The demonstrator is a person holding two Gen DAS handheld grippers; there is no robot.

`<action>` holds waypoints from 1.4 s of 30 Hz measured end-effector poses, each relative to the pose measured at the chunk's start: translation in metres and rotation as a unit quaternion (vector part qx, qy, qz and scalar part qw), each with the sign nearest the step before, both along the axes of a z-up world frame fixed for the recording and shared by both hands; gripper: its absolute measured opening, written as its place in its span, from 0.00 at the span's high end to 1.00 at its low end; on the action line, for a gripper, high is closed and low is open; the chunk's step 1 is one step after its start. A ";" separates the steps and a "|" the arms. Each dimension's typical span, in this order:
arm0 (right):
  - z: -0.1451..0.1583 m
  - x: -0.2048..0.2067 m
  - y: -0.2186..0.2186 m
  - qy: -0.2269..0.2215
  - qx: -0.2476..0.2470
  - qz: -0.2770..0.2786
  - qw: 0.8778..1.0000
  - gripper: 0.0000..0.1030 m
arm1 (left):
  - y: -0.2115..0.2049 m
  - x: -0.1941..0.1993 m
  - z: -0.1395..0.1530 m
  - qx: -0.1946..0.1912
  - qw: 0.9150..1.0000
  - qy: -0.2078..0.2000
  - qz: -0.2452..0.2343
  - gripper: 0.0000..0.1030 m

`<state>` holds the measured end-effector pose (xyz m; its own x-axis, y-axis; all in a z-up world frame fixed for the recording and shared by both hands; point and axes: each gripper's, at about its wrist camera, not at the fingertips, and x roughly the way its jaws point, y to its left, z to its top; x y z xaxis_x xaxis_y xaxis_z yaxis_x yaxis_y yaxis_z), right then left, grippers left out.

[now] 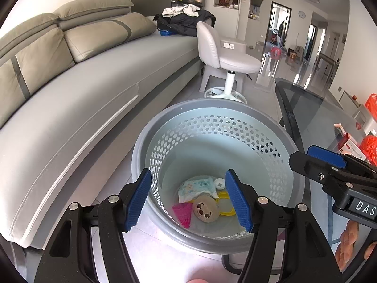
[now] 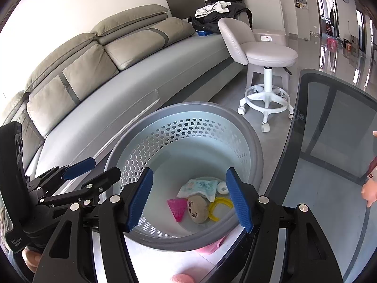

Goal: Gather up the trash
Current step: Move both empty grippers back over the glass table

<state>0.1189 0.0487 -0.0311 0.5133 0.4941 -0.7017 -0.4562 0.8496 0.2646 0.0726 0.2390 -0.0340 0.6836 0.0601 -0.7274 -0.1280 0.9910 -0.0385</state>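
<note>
Both jaws stood apart with nothing between them: your left gripper (image 1: pixel 188 202) and right gripper (image 2: pixel 189 202) hung side by side over the grey perforated bin (image 1: pixel 235 127). At its bottom lay the trash: a wipes packet (image 1: pixel 198 187), a pink shuttlecock (image 1: pixel 182 212), a round tan toy face (image 1: pixel 205 208), a yellow ring (image 1: pixel 227 204) and a white cap (image 1: pixel 219 183). Your bin sat on the floor between the sofa (image 1: pixel 94 89) and the glass table (image 1: pixel 313 108).
</note>
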 end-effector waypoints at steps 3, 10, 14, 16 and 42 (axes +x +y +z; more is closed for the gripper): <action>0.002 -0.002 -0.001 -0.002 0.000 0.000 1.000 0.40 | -0.001 -0.002 0.002 0.002 1.000 -0.001 0.001 0.38; 0.007 -0.016 -0.010 -0.007 -0.009 -0.009 1.000 0.40 | -0.006 -0.015 0.012 0.015 1.000 -0.014 0.004 0.31; 0.007 -0.027 -0.026 -0.009 -0.017 -0.022 1.000 0.40 | -0.017 -0.020 0.014 0.023 1.000 -0.012 -0.006 0.29; 0.008 -0.033 -0.036 -0.011 -0.020 -0.030 0.999 0.39 | -0.023 -0.022 0.015 0.026 1.000 -0.014 -0.010 0.26; 0.051 -0.076 -0.300 -0.062 -0.033 -0.261 0.963 0.35 | -0.207 -0.022 0.043 0.020 0.989 -0.050 -0.138 0.08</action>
